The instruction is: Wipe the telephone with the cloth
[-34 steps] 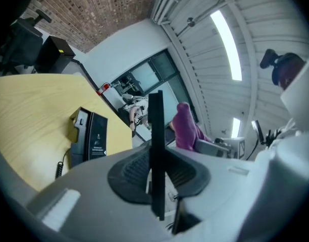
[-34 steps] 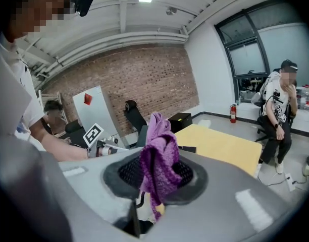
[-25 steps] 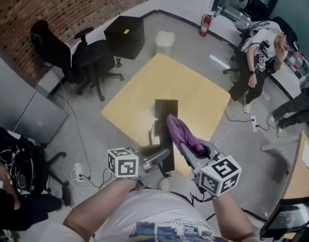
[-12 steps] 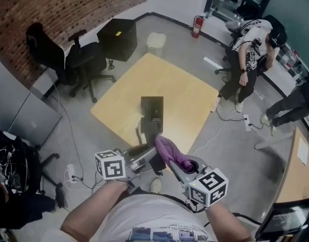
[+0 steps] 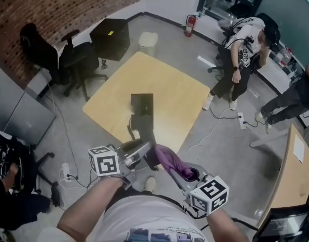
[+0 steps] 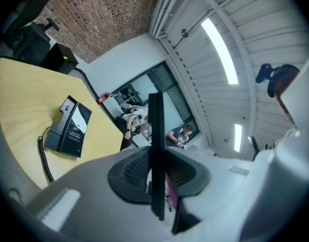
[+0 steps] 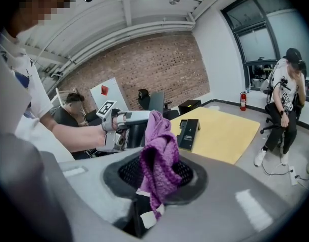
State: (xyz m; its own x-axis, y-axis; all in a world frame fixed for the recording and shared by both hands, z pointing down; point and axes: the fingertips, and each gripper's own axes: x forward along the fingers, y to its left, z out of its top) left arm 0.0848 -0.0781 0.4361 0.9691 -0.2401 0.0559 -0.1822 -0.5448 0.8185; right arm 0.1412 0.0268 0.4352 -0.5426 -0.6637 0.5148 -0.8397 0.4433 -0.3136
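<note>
The black telephone [image 5: 142,105] lies on the yellow table [image 5: 169,89], its coiled cord [image 6: 41,155] trailing off the near edge; the left gripper view shows the telephone [image 6: 68,127] too. My left gripper [image 5: 144,150] hovers off that near edge. Its jaws are closed on a thin flat black piece [image 6: 155,155], seen edge-on, and I cannot tell what it is. My right gripper [image 5: 167,166] is shut on a bunched purple cloth [image 5: 174,164], which stands up between the jaws [image 7: 157,155]. That gripper hangs beside the left one, short of the table.
Black office chairs [image 5: 68,59], a black cabinet [image 5: 110,37] and a pale bin [image 5: 148,42] stand beyond the table's far left. A seated person [image 5: 240,59] is at the far right. Cables and a power strip [image 5: 241,121] lie on the floor. Another table [image 5: 296,170] stands at right.
The right gripper has drawn the cloth back from the telephone, toward me and off the table's near edge. The left gripper keeps its hold, shifted only a little.
</note>
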